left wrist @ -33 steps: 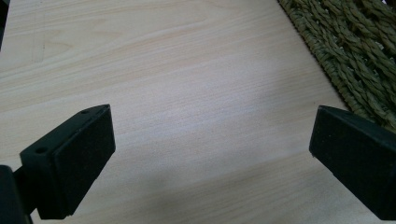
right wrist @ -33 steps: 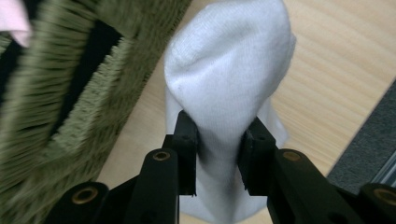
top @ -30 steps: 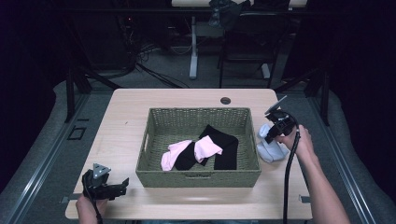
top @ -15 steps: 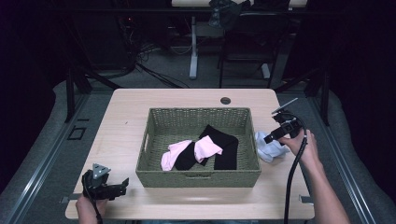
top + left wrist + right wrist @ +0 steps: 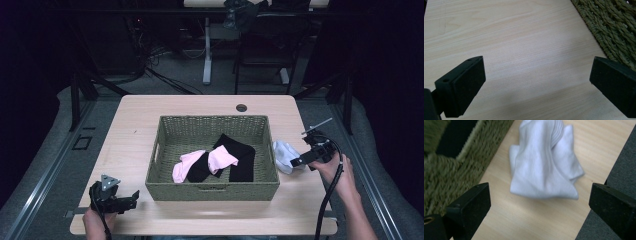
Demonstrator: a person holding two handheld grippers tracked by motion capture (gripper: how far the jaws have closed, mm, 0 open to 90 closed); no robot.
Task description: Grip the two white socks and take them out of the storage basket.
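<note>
A crumpled white sock (image 5: 285, 155) (image 5: 546, 162) lies on the wooden table just right of the green wicker basket (image 5: 212, 191). My right gripper (image 5: 300, 161) (image 5: 541, 195) sits a little to the sock's right, pointing at it. Its jaws have just been opening and stand wide, with nothing between the pads. Inside the basket lie pink socks (image 5: 220, 159) and black socks (image 5: 241, 156). My left gripper (image 5: 131, 200) (image 5: 536, 72) rests at the table's front left corner, open over bare wood, with the basket's wall (image 5: 614, 27) ahead to its right.
The table's right edge (image 5: 609, 157) runs close behind the white sock, with grey floor beyond it. A round cable hole (image 5: 241, 107) sits near the far edge. Desk legs and chairs stand beyond the table. Bare wood (image 5: 130, 145) stretches left of the basket.
The right gripper has opened and drawn back toward the table's right front, leaving the white sock lying beside the basket. The left gripper has not moved.
</note>
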